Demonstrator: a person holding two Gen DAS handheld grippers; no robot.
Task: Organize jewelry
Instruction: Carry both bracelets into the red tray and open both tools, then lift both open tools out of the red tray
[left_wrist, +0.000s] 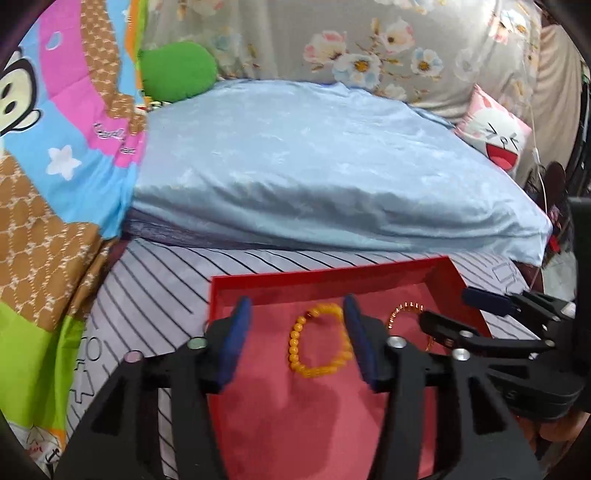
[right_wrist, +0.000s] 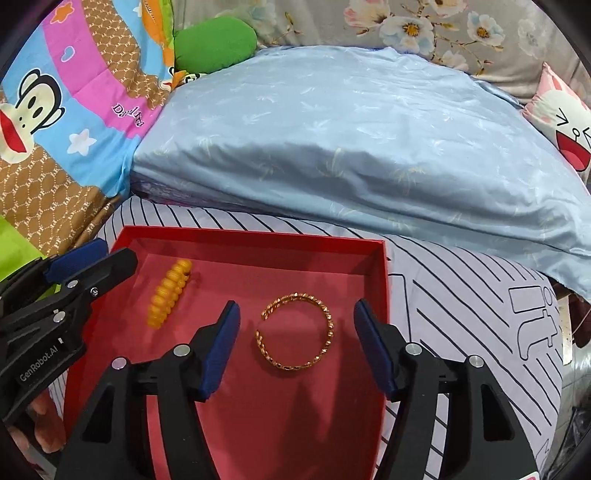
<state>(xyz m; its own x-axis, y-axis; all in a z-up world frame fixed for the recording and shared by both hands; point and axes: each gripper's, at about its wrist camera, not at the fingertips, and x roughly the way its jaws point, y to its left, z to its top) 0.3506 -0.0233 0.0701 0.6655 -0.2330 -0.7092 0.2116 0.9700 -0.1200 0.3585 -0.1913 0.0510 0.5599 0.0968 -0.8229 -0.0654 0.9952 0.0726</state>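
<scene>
Red tray (right_wrist: 382, 280) is showing matt velvety lining; beaded bracelet (left_wrist: 319, 341) is looking glossy plastic; twisted bangle (right_wrist: 295, 330) is gleaming metallic; blue pillow (left_wrist: 332, 166) is appearing satiny cloth.

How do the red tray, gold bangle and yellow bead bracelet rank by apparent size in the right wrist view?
1. Red tray, by far.
2. Gold bangle.
3. Yellow bead bracelet, though it shows edge-on and farther off, so this ranking is unsure.
</scene>
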